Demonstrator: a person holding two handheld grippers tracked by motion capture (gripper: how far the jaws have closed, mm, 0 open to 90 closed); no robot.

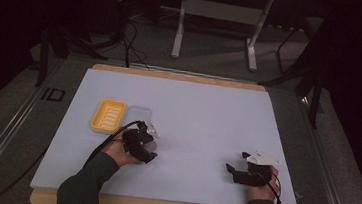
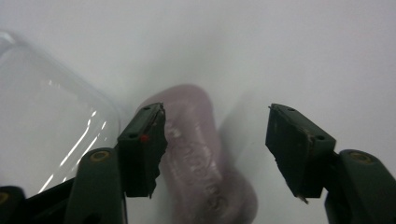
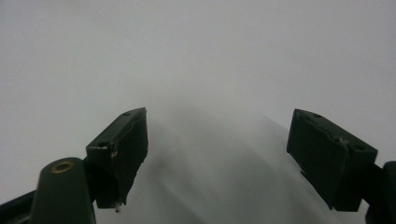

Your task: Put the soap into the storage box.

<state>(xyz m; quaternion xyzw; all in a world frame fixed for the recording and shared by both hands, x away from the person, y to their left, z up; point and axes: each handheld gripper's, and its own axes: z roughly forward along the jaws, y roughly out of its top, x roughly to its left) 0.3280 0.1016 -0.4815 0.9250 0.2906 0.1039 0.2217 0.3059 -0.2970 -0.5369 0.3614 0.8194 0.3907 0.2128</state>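
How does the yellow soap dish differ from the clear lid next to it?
The yellow soap dish is opaque and ribbed inside; the clear lid is see-through and smooth. The dish lies farther left; the lid lies right of it, nearer the pink soap bar under the open left claw. Both are rounded rectangles lying flat on the white table.

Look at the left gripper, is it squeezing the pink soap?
No, the left gripper is open, and the pink soap lies on the table between its spread fingers.
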